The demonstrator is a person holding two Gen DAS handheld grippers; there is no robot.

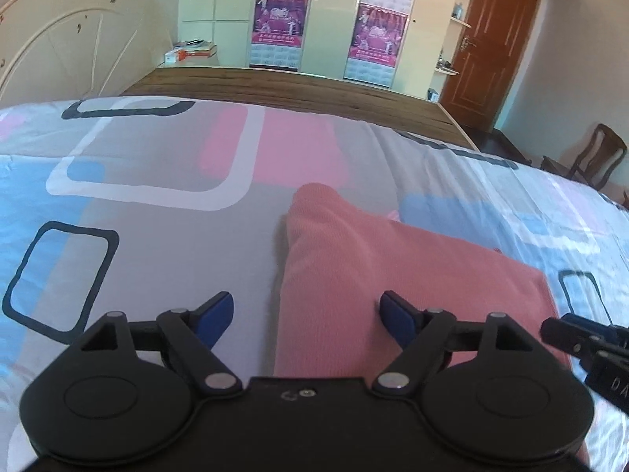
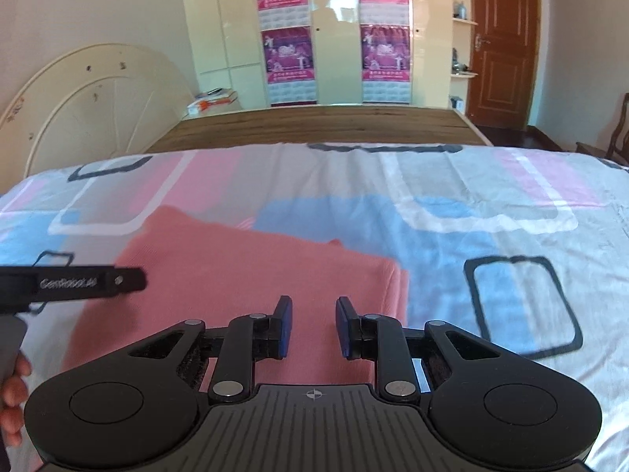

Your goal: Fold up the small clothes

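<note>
A salmon-pink knit garment (image 1: 373,275) lies folded on the patterned bedsheet (image 1: 157,157), one narrow part reaching away from me. My left gripper (image 1: 307,314) hovers over the garment's left edge, jaws wide open and empty. The right blue pad is over the cloth, the left over the sheet. In the right wrist view the garment (image 2: 255,271) fills the middle. My right gripper (image 2: 314,324) hangs above the garment's near right part, its pads a small gap apart with nothing gripped. The left gripper's black body (image 2: 78,283) shows at the left, held by a hand (image 2: 11,389).
Beyond the sheet lies a bare wooden bed board (image 2: 314,126). A cream headboard (image 2: 90,110) leans on the left wall, with stacked books (image 2: 212,100) behind it. Wardrobe doors with posters (image 2: 289,59) stand at the back, a brown door (image 2: 503,43) and a chair (image 1: 589,157) at the right.
</note>
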